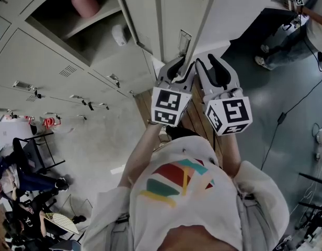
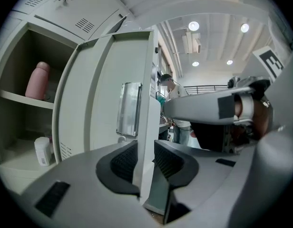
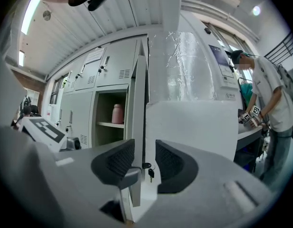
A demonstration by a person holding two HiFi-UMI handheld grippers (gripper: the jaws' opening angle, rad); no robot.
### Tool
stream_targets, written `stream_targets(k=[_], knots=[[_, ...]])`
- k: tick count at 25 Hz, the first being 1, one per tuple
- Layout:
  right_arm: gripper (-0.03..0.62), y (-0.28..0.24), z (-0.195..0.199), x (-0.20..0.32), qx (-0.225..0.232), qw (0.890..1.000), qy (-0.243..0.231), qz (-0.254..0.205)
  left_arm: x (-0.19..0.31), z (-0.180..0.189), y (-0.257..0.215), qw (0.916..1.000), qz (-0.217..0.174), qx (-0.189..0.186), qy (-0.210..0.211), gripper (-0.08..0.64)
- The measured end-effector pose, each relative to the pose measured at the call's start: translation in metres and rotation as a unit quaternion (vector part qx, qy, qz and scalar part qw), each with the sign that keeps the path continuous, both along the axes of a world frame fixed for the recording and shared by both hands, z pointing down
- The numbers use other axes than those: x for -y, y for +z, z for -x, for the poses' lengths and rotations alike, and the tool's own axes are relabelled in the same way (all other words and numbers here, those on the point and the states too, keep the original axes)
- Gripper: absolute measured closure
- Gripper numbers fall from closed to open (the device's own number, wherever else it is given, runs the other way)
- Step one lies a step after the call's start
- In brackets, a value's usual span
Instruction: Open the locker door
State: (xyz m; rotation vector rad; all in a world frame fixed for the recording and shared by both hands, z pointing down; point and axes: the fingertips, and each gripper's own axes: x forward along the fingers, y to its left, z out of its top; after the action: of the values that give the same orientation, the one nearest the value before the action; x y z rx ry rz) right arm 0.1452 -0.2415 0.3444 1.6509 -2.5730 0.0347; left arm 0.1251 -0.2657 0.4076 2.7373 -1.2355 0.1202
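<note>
**Step in hand.** The pale grey metal locker door stands swung well out from its compartment, and I see it edge-on between my two tools. I judge the opening all but done. The open compartment shows a pink rounded bottle on its shelf and a small white bottle on the floor below it.

**Left gripper.** Its ribbed black pads lie one on each face of the door's free edge, with no gap that I can see. I record it as clamped on the door, just below a bright metal plate fixed to the inner face.

**Right gripper.** Released. The jaws stand apart with the door edge lined up in the gap. Background shows between that edge and the right-hand pad, where a small key hangs from the lock. This gripper bears on nothing.

**Next move, in my judgement.** One option is to carry the edge a little further round its hinge, following the arc so the thin panel is not twisted. The other is to loosen the left pads and draw both tools straight back, clear of the edge.

**Writing.** The marker cube on each tool carries black-and-white squares only. A paper notice on a neighbouring locker is too small to read. No brand is legible anywhere.
</note>
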Motion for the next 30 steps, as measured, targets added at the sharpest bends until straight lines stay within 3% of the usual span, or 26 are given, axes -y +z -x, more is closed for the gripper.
stream_targets(k=[9, 14, 20, 24, 30], knots=[[0.426, 0.009, 0.018, 0.022, -0.014, 1.0, -0.017, 0.02, -0.003, -0.001, -0.002, 0.9999, -0.003, 0.007, 0.01, 0.459], [0.449, 0.008, 0.025, 0.018, -0.025, 0.999, -0.032, 0.018, -0.007, 0.003, -0.003, 0.9998, -0.005, 0.003, 0.018, 0.453], [0.467, 0.008, 0.028, 0.016, -0.03, 0.999, -0.028, 0.017, -0.008, 0.006, -0.003, 0.9974, 0.064, -0.031, 0.012, 0.453], [0.506, 0.01, 0.022, 0.024, -0.039, 0.999, -0.006, 0.016, -0.01, 0.019, 0.007, 0.985, 0.142, -0.093, -0.034, 0.453], [0.502, 0.01, 0.025, 0.023, -0.035, 0.999, -0.031, 0.016, -0.017, 0.033, 0.03, 0.9866, 0.139, -0.066, -0.054, 0.453]])
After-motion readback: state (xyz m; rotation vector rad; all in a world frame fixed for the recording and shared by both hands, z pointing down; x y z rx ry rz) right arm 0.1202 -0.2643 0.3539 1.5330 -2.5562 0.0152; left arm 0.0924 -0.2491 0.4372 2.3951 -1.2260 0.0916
